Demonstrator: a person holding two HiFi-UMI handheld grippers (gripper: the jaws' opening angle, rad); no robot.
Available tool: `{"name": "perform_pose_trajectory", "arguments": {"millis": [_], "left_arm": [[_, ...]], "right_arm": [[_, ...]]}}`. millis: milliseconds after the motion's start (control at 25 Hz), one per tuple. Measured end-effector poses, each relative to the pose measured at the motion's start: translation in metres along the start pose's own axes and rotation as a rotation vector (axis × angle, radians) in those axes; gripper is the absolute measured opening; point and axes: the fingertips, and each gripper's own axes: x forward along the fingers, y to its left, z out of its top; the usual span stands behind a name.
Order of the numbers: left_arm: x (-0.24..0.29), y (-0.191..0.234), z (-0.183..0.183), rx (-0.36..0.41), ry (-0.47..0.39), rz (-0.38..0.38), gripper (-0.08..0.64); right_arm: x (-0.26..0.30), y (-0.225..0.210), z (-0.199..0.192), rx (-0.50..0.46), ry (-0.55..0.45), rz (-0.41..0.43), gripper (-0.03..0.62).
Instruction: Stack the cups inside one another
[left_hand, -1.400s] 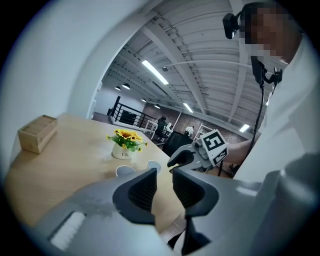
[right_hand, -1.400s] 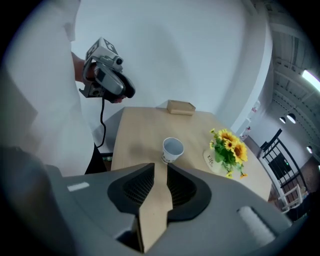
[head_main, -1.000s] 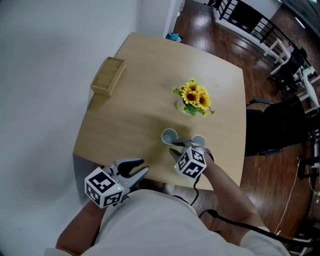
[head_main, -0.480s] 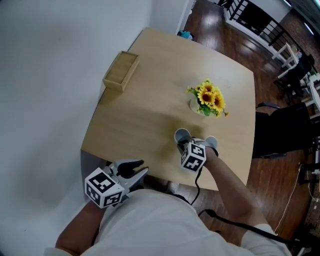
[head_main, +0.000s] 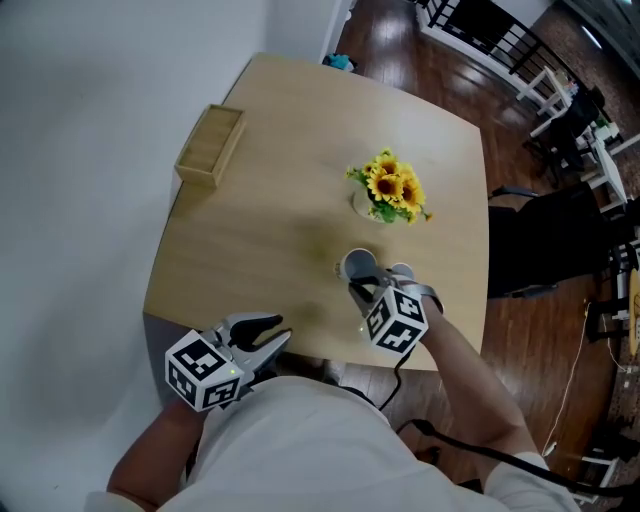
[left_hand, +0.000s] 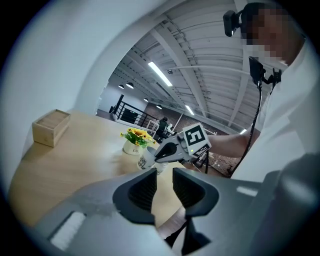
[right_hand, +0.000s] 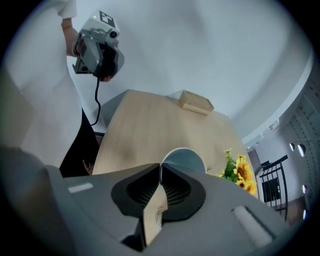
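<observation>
Nearest in, the left gripper hangs just off the table's near edge, toward the near-left corner. Its jaws are apart and there is nothing between them. In its own view the 2 ribbed pads face each other across a clear gap.

Moving along the near edge toward the right corner, the right gripper points steeply down. Its jaws are closing, with the wall of a cup between them. The right gripper view has 1 pad inside the rim and 1 outside, both pressed onto that thin wall, with the round mouth of the cup open just beyond the pads. From the left gripper view, the cup looks a little tilted.

A second cup stands just beside it on the right, partly hidden by the gripper.

Further on, near the table's middle, are sunflowers in a white pot. Farthest off, a wooden box lies by the left edge, toward the far-left corner.
</observation>
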Motion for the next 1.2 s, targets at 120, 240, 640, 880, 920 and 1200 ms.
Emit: {"name": "perform_pose_trajectory", "arguments": {"millis": [120, 240, 640, 880, 920, 1200], "left_arm": [[0.015, -0.006, 0.004, 0.012, 0.006, -0.036, 0.109], [0.029, -0.012, 0.006, 0.025, 0.012, -0.069, 0.109], [0.062, -0.028, 0.014, 0.042, 0.01, -0.098, 0.109], [0.065, -0.028, 0.012, 0.028, 0.003, -0.056, 0.109], [0.065, -0.028, 0.012, 0.026, 0.002, -0.048, 0.109], [0.06, -0.031, 0.006, 0.011, -0.002, 0.005, 0.109]], "right_arm": [[-0.028, -0.011, -0.009, 0.023, -0.005, -0.026, 0.023], [-0.05, -0.021, -0.03, 0.056, 0.012, -0.047, 0.023], [-0.067, -0.031, -0.103, 0.133, 0.088, -0.033, 0.023], [-0.044, -0.018, -0.118, 0.114, 0.109, 0.033, 0.023], [-0.039, -0.016, -0.121, 0.108, 0.116, 0.041, 0.023], [-0.009, -0.008, -0.134, 0.089, 0.135, 0.084, 0.023]]}}
